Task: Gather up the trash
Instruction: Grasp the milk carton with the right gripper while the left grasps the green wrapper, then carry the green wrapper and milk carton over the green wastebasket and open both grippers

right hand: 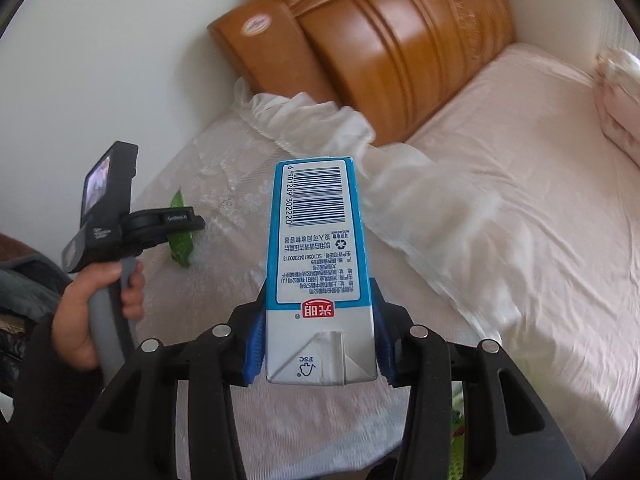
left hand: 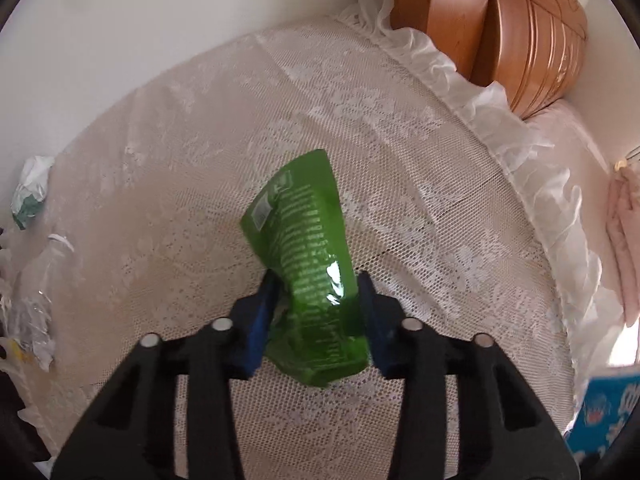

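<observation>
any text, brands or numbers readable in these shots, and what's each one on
"6 901209 302220": beside the barcode on the milk carton, held by the right gripper.
"光明": red logo on the carton, seen upside down.
"FSC": on the carton's folded end flap.
Carton fine print: too small to read.
Green wrapper in the left gripper: white print, blurred.
Headboard oval label: unreadable.

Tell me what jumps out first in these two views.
The green wrapper pinched in the left gripper, over the lace cover. Next, the blue-and-white carton, barcode up, clamped in the right gripper. Behind both, the wooden headboard stands against the wall.
</observation>
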Available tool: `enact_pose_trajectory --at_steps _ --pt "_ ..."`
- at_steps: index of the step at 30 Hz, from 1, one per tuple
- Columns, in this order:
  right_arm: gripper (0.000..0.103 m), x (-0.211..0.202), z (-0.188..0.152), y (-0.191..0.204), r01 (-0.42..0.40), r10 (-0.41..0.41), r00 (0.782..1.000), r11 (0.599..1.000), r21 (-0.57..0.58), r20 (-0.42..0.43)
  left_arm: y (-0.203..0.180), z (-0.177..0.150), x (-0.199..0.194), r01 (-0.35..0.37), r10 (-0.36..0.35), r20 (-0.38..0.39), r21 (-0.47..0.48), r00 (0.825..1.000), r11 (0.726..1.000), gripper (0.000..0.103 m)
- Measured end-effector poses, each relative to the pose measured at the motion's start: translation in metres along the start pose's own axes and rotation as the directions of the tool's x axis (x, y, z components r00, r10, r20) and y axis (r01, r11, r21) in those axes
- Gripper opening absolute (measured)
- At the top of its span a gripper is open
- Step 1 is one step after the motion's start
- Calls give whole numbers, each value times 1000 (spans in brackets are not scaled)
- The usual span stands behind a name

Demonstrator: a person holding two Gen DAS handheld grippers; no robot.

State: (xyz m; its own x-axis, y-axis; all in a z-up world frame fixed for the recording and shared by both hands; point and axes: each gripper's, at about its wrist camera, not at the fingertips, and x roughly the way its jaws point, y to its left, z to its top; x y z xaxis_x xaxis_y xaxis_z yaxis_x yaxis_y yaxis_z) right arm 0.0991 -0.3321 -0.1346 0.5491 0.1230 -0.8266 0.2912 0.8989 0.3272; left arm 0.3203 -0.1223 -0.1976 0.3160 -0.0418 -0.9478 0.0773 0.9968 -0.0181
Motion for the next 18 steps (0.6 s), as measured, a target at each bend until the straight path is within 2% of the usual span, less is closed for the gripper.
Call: enact_pose_trajectory --at_steps 6,12,15,18 --pt "45 -35 -24 -20 17 -19 999 998 56 38 -1 -17 -34 -8 3 95 55 995 998 35" --pt "45 -70 -59 -44 72 -80 994 991 109 74 -23 -65 -98 67 -101 162 206 982 976 35" --pt "45 -90 -82 -58 108 -122 988 983 145 90 -44 -100 -127 137 -193 156 313 969 940 35" --pt "45 -113 -111 -74 150 -170 981 970 190 96 -70 -138 -148 210 -280 116 414 953 886 36"
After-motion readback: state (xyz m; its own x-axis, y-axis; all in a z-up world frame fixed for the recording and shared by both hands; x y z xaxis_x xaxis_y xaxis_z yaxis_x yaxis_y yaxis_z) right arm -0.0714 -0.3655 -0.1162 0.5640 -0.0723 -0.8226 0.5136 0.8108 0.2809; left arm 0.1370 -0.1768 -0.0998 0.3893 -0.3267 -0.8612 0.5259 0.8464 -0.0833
